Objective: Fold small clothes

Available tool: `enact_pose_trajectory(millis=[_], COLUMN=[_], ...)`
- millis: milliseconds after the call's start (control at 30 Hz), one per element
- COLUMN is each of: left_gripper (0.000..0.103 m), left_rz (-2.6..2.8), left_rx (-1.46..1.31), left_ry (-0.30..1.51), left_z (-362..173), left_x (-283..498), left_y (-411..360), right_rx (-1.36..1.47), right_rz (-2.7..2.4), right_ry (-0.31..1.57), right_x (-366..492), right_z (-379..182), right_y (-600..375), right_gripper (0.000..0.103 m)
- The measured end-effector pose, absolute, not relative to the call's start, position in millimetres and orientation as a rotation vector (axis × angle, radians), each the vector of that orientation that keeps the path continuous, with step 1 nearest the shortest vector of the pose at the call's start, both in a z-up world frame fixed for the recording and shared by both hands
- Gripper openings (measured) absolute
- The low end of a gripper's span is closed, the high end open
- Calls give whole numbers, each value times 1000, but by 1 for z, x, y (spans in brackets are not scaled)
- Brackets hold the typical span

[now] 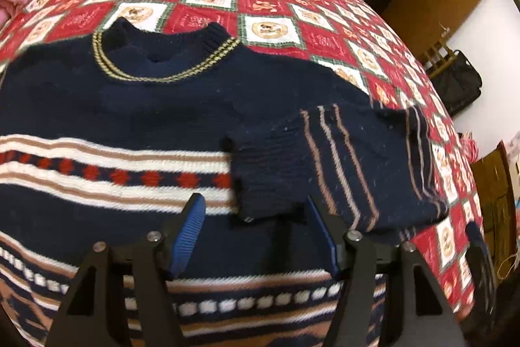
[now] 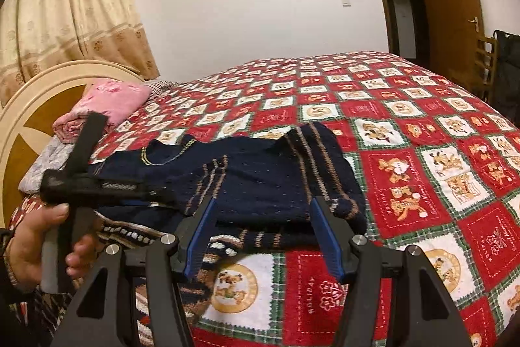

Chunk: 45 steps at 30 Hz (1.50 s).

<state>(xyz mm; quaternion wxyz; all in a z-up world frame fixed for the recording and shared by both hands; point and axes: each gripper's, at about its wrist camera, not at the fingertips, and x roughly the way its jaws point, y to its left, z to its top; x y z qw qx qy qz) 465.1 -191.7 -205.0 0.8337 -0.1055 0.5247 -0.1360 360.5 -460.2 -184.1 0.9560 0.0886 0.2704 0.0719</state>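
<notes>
Navy knit sweater (image 1: 136, 106), banded in white, tan and red diamonds, spread flat on the bed's red-and-white checked quilt (image 1: 292, 8), collar toward the far side. One sleeve (image 1: 312, 165) folded across the chest, its cuff lying just ahead of the left claw (image 1: 256, 217). Left claw poised over the sweater's lower body, pointing steeply down — blue pads apart, nothing pinched between them, cuff edge sitting in the gap in front of the tips. Cannot tell whether the tips touch the knit.

From the right wrist view: same sweater (image 2: 260, 178) seen side-on, folded sleeve stacked on top, hem end nearest the right claw (image 2: 261, 217). Right claw held low beside the sweater's edge, over the quilt (image 2: 422, 152) — pads parted, empty, the folded bulk just beyond the tips. Left claw (image 2: 152, 195) also visible there at the left, gripped by a hand (image 2: 35, 236), reaching in over the sweater. Pink folded cloth (image 2: 110, 100) near the headboard (image 2: 39, 93), well apart from the sweater.
</notes>
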Motion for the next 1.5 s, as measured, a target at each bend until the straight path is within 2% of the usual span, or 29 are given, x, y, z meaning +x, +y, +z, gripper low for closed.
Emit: enact_pose_trajectory(millis=[267,333,367,400,433,700,967,1500], left_gripper=[65,53,37,30,12,10,10,10], left_rz=[-233,-220,-210,-213,-235,-254,-203,-56], left_rx=[-200,-185,-166,-158,-162,-111,-98,-77], left_ry=[1110,1099,1096,1094,1094,996,944,904], left_z=[-210,-209,-208,-208,-207,-176,-148,-141], left_x=[477,477,478,479,480,473,472,477], left_y=[-208,-208,-208,-209,-209,-201,-152,-71], right_rx=[260,278,284,289,291,259,246,174], right_rz=[90,82,77,73,69,72,86,130], right_ry=[541,546,547,548,553,539,530,522], right_x=[363,365,365,365,366,364,362,358], right_z=[-189,-191,-192,-193,-194,-194,-193,-194], right_y=[-478,-482,-483,-484,-484,-478,-474,-457], right_gripper=[61,61,61,61,61,61,61,61])
